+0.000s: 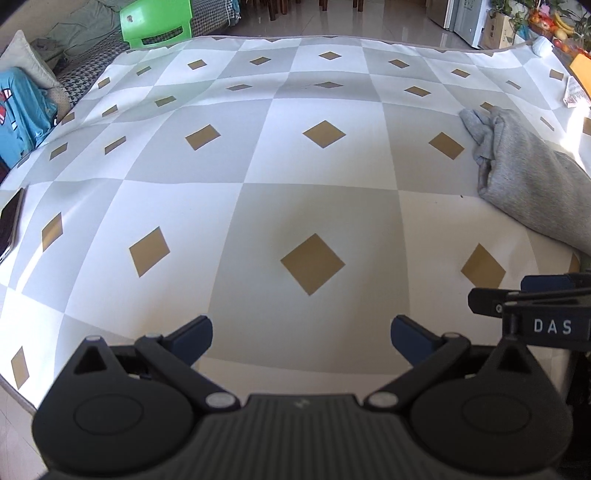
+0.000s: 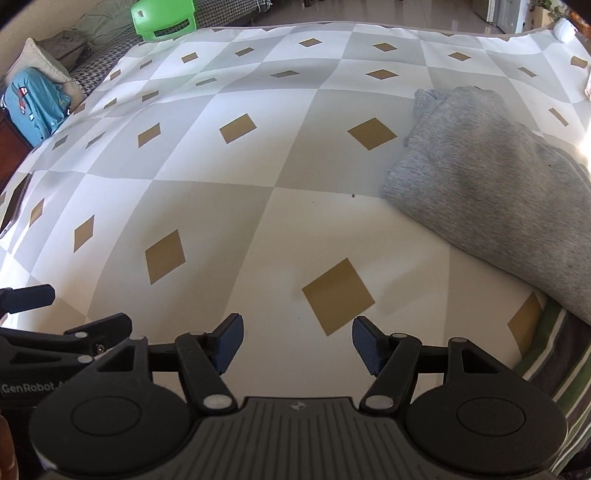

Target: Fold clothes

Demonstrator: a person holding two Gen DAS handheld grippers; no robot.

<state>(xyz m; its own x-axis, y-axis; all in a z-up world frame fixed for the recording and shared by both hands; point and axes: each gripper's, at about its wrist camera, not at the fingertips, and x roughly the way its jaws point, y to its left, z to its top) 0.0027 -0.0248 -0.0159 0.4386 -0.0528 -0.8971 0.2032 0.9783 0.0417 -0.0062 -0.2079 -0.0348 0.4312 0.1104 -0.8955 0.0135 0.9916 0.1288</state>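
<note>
Both tongs, left gripper [image 1: 301,341] and right gripper [image 2: 297,343], gape empty; soft grey sweatshirt [image 2: 491,177] at two o'clock, grab its hem.

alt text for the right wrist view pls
The open, empty right gripper hovers over a checkered cloth with tan diamonds; a folded grey garment lies at right, untouched. The left gripper shows at the left edge, and a green chair stands beyond the far edge.
</note>
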